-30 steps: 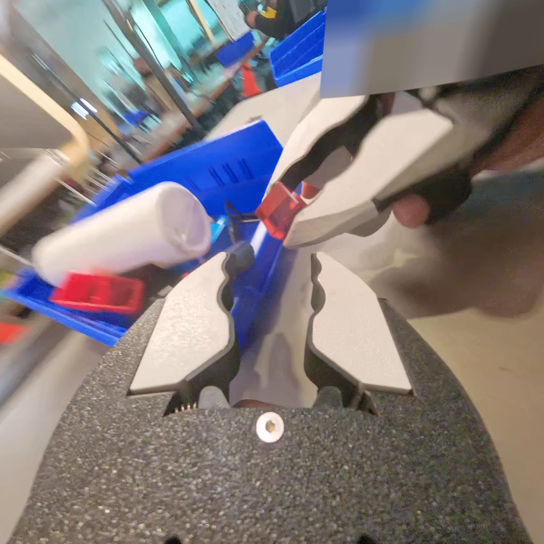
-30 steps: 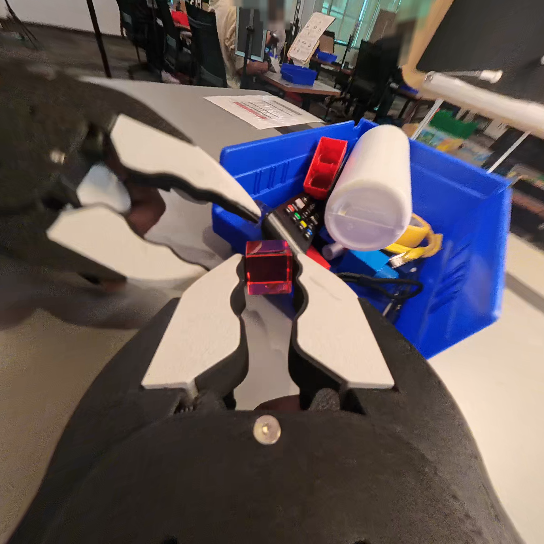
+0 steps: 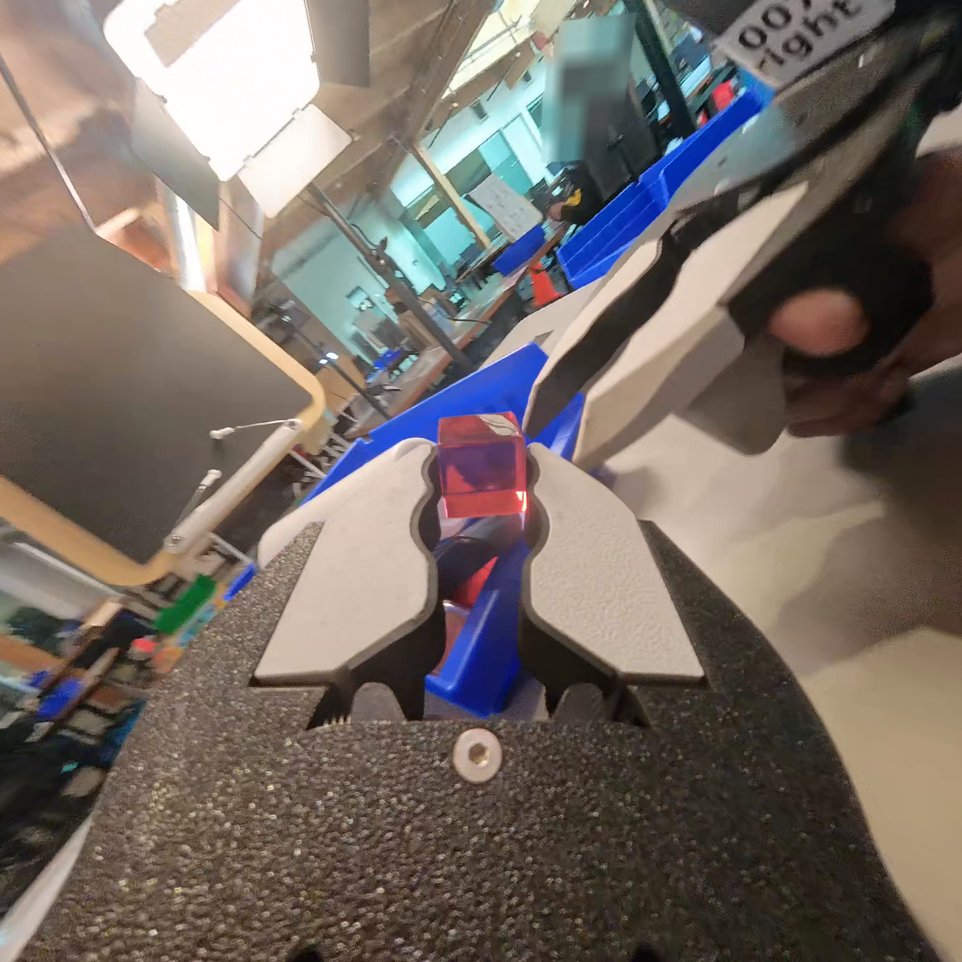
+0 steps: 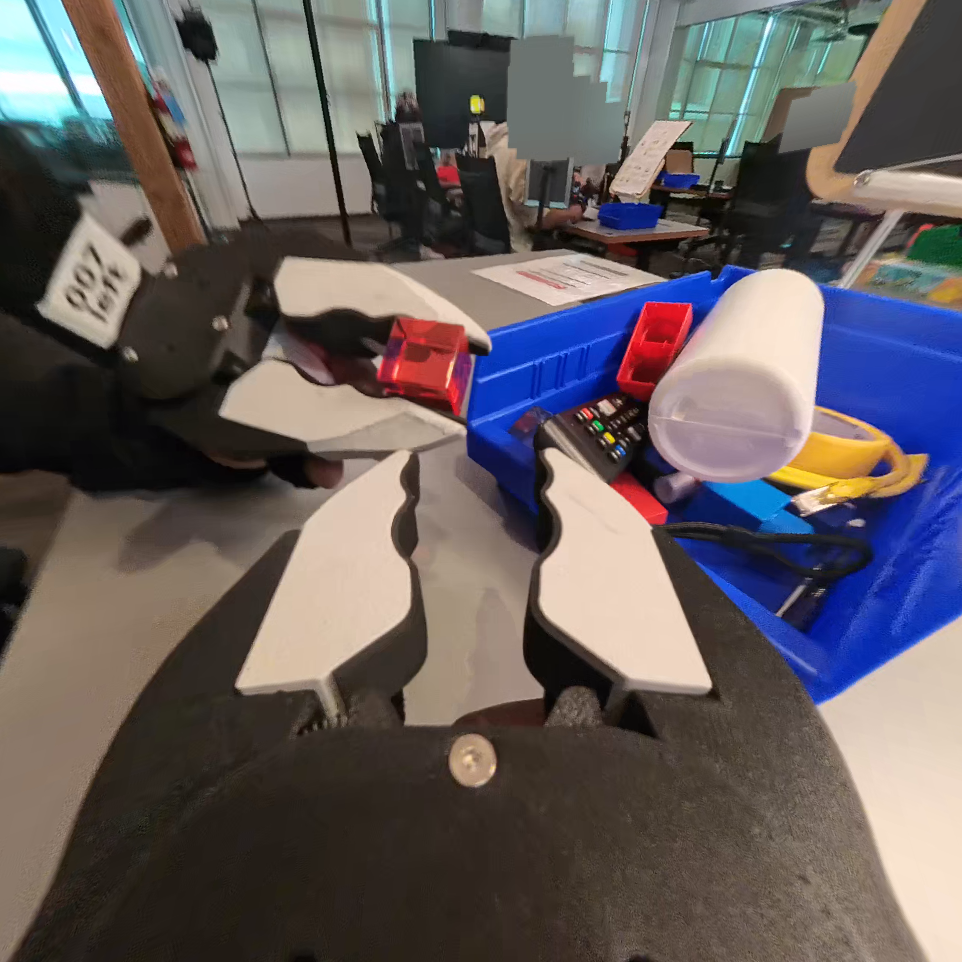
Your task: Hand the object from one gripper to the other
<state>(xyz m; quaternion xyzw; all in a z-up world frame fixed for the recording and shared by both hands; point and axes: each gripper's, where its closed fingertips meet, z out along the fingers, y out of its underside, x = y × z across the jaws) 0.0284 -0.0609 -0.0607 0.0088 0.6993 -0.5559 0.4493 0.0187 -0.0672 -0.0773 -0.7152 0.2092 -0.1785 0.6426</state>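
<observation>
Red cube [image 3: 481,471] in tagged left gripper [image 3: 479,458]

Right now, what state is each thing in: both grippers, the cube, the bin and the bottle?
left gripper: shut on the red cube.
right gripper: open, holding nothing.
red cube: held off the table, clear of the bin.
blue bin: open-topped, full of clutter.
white bottle: lying tilted in the bin, cap on.
</observation>
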